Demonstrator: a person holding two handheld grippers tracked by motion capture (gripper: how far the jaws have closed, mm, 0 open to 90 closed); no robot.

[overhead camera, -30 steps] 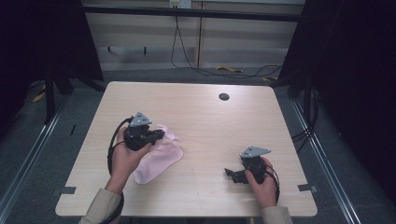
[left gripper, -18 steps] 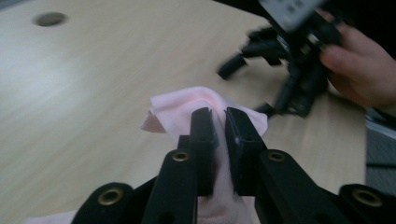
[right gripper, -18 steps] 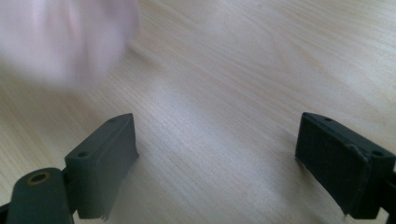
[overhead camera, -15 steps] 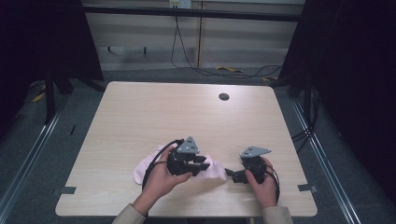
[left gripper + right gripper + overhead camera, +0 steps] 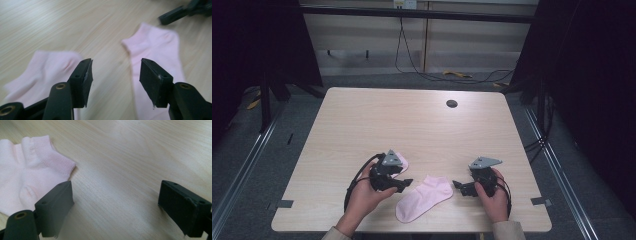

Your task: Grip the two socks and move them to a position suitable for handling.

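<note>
Though apart, two pale-pink socks

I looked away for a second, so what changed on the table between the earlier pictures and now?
The left gripper carried one pink sock from the pile toward the right gripper, and its jaws have just been opening, leaving that sock flat on the table. The second sock lies apart behind it. The right gripper stayed put, open and empty.

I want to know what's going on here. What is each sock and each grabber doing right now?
Pink ankle sock in the middle: flat on the wooden table, let go.
Second pink sock: partly under the left gripper.
Left gripper: jaws just opening, nothing between them.
Right gripper: open, empty, beside the middle sock's cuff.
</note>
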